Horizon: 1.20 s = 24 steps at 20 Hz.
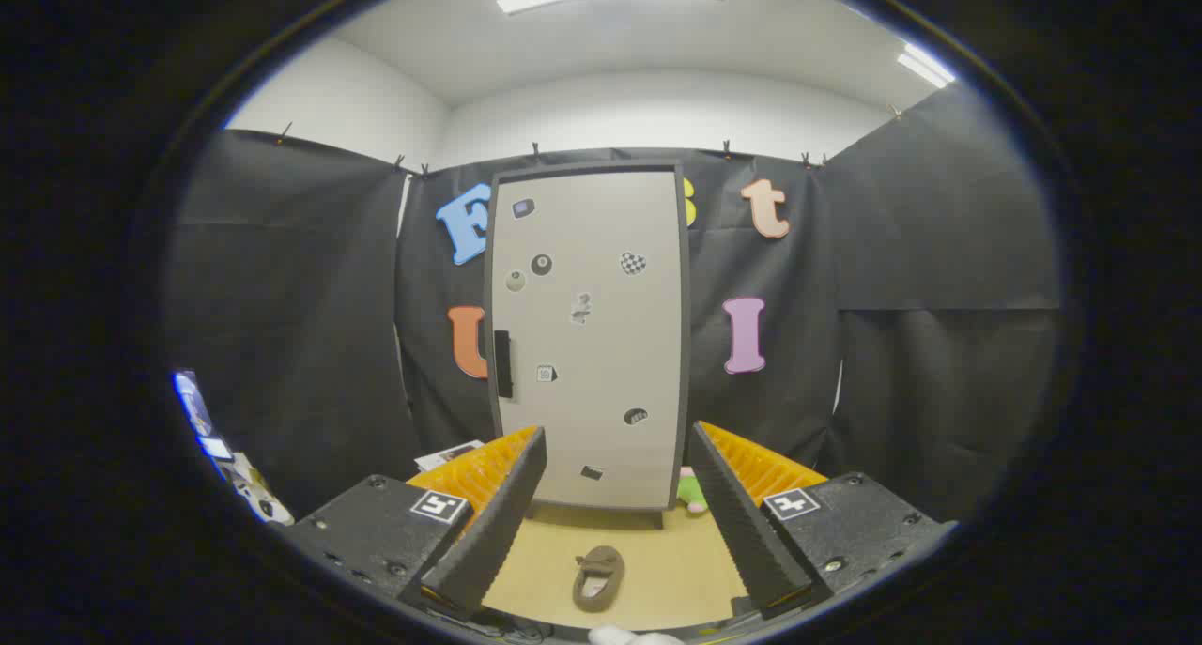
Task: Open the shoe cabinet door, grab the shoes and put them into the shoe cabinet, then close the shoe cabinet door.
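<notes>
One tall shoe cabinet [590, 340] is seen standing upright against the black cloth wall, beyond the fingers. Its flat, smooth, pale door [601, 288] is shut, and one dark handle [503, 363] is set on its left edge. About eight small stickers are stuck on the door. One soft, brown, slipper-like shoe [598, 578] is laid on the light wooden floor [671, 560], between the fingers. The gripper [615, 495] is held with its two ridged fingers spread wide, and nothing is gripped.
</notes>
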Each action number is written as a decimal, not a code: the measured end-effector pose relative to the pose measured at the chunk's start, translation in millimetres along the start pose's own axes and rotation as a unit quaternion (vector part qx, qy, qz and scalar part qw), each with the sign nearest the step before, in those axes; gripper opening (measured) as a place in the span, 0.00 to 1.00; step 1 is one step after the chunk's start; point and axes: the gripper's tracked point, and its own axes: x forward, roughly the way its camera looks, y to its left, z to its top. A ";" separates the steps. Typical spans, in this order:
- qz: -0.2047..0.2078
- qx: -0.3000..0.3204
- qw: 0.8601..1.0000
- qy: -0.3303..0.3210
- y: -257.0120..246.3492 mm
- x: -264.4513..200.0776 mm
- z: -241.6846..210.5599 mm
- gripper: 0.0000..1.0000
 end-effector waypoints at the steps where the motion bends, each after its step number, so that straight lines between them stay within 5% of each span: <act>1: 0.001 -0.001 1.000 0.002 1.7 0.1 -1.1 1.00; 24: -0.010 -0.002 1.000 0.029 22.3 6.5 -24.3 1.00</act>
